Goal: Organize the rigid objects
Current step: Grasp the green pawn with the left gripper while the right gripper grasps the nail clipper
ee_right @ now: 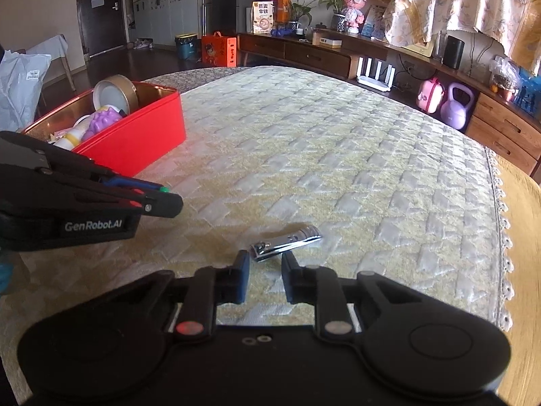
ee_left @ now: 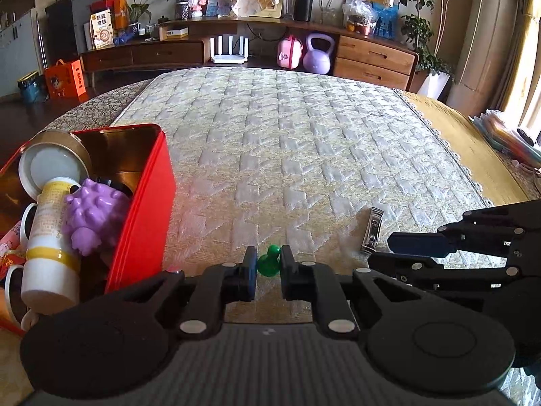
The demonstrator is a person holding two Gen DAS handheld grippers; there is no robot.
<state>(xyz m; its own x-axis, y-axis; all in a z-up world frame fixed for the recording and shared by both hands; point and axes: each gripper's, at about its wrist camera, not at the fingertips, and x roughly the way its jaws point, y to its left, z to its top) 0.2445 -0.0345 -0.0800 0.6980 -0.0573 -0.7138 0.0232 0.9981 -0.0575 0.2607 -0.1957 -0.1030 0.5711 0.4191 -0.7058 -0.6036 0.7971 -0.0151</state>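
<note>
Left wrist view: the left tool (ee_left: 268,265) is pinching one small green plastic peg (ee_left: 269,264), just right of the red tin (ee_left: 142,216); open quilted mat (ee_left: 304,142) is stretching beyond.

Right wrist view: the right tool (ee_right: 265,264), nearly closed, is flanking one shiny metal clipper (ee_right: 287,242); contact is unclear.

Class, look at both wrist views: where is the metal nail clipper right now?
The nail clipper lies on the quilted mat, just ahead of the right tool, well right of the red tin.
</note>
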